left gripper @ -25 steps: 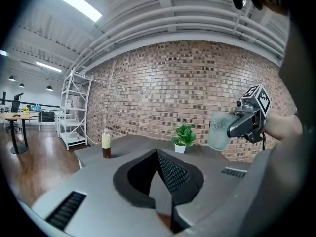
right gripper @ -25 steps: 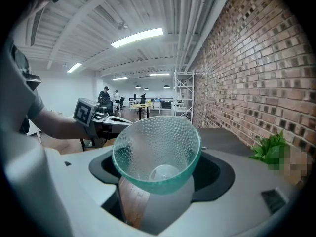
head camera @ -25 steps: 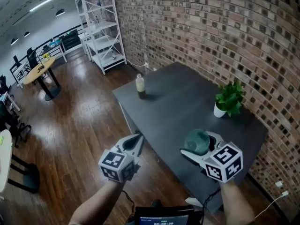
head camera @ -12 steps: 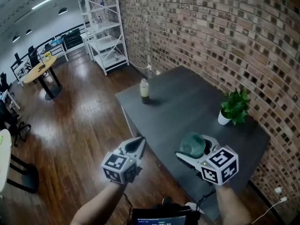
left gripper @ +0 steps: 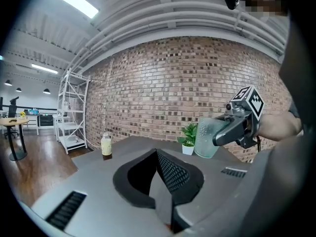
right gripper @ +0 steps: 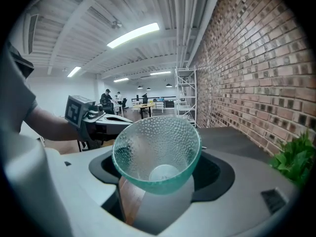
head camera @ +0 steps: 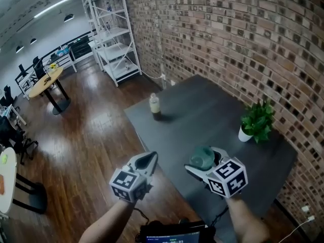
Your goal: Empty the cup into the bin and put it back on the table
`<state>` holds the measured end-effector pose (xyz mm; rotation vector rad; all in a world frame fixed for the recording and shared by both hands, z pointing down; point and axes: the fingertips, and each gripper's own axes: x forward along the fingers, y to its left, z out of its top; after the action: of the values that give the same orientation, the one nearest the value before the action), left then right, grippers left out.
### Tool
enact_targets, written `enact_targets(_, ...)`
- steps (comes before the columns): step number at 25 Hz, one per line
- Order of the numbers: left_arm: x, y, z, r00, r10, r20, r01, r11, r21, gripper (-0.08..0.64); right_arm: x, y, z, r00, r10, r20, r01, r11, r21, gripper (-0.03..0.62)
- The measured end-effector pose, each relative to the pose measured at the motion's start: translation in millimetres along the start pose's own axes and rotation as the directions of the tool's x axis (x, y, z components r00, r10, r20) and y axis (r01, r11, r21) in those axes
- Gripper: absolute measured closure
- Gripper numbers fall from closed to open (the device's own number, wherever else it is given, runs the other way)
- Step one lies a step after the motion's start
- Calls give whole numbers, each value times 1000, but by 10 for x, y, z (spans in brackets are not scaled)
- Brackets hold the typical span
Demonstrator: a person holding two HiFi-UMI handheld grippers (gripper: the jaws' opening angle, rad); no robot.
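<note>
The right gripper (head camera: 201, 161) has its jaws spread wide and closed on the cup (head camera: 202, 157), a translucent teal glass with a dimpled wall; one jaw lies along each side of it; in the right gripper view the cup (right gripper: 157, 152) is seen into its mouth, its pale base is bare and nothing shows inside it; the cup is held in the air, not standing on anything, and in the head view it shows over the near part of the dark grey worktop (head camera: 202, 113); the left gripper (head camera: 148, 159) is just beside the right one, apart from it, over the wooden floor (head camera: 86, 135), its jaws brought together with nothing between them; a small bottle (head camera: 154, 106) stands near the far left edge of the worktop; a potted plant (head camera: 257, 123) stands at the side by the brick wall (head camera: 228, 34); white shelving (head camera: 111, 34) stands beyond the worktop against that wall.
</note>
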<state>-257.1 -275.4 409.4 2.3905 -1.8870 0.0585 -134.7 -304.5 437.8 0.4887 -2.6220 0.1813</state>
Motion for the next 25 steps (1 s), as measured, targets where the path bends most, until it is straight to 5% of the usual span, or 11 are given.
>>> enact_targets(25,1258,368,-1309,970,-195,-146,190,981,-45,557,1215,-978,-1156,973,-158,-169,185,970,160,193)
